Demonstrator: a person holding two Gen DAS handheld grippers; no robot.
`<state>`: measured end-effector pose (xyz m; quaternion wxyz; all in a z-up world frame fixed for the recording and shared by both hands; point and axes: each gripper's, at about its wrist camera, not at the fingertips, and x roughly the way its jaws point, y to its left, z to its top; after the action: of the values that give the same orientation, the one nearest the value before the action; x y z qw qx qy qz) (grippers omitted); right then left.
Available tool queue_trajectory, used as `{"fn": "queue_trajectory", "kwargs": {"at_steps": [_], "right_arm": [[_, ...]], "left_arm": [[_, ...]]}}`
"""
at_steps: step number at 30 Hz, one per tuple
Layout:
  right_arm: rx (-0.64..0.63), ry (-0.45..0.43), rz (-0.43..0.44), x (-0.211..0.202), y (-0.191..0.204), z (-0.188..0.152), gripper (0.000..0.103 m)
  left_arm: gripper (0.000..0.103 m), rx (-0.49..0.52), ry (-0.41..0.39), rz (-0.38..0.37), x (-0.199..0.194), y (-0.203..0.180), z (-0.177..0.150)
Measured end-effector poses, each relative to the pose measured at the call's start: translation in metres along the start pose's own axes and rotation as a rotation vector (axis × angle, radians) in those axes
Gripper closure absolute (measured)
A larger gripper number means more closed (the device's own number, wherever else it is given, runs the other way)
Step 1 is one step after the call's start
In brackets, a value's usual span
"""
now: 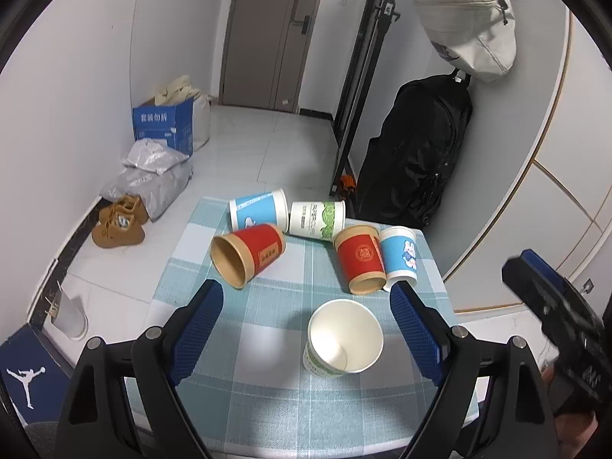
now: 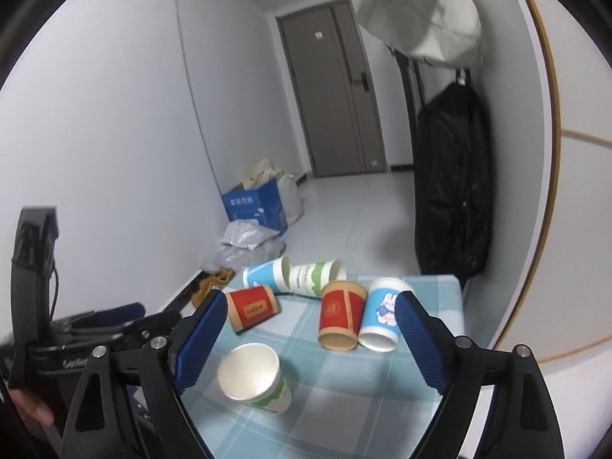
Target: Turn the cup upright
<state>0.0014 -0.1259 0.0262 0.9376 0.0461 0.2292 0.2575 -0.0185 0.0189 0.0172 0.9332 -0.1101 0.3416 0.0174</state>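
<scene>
A white cup with green print (image 1: 344,338) stands upright on the checked tablecloth (image 1: 267,394), mouth up; behind it five other cups lie on their sides: a red cup (image 1: 248,254), a blue cup (image 1: 259,210), a second green cup (image 1: 317,218), a second red cup (image 1: 361,258) and a blue rabbit cup (image 1: 399,256) touching that one; the left gripper (image 1: 306,298) hangs spread wide above the upright cup, gripping nothing; the right gripper (image 2: 310,306) is likewise spread and empty, just right of the upright cup.
</scene>
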Motion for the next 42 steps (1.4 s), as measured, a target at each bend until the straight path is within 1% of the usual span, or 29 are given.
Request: {"fn": "queue_trajectory", "kwargs": {"at_steps": [4,8,10,16,19,22,29,32,42], "right_arm": [[0.020,-0.010,0.011,-0.004,-0.003,-0.009,0.012],[0.091,0.017,0.019,-0.010,-0.012,-0.018,0.012],[0.105,0.008,0.008,-0.013,-0.015,-0.018,0.011],[0.047,0.005,-0.018,-0.015,-0.011,-0.021,0.011],[0.050,0.010,-0.019,-0.015,-0.011,-0.023,0.010],[0.052,0.022,-0.021,-0.012,-0.011,-0.024,0.010],[0.049,0.021,-0.029,-0.013,-0.009,-0.025,0.006],[0.040,0.018,-0.034,-0.013,-0.009,-0.025,0.006],[0.050,0.024,-0.033,-0.014,-0.011,-0.024,0.006]], "left_arm": [[0.017,0.013,-0.011,0.009,-0.001,-0.006,-0.001],[0.017,0.007,-0.023,0.016,-0.002,-0.008,-0.001],[0.017,0.006,-0.033,0.022,-0.003,-0.010,-0.001],[0.017,0.006,-0.043,0.025,-0.003,-0.011,-0.001],[0.017,0.008,-0.035,0.020,-0.002,-0.012,-0.001],[0.017,0.007,-0.030,0.040,-0.001,-0.012,-0.001],[0.017,-0.025,-0.019,0.026,0.000,-0.008,-0.001],[0.017,-0.021,-0.004,0.021,0.003,-0.009,0.000],[0.017,-0.012,-0.005,0.016,0.002,-0.010,-0.002]]}}
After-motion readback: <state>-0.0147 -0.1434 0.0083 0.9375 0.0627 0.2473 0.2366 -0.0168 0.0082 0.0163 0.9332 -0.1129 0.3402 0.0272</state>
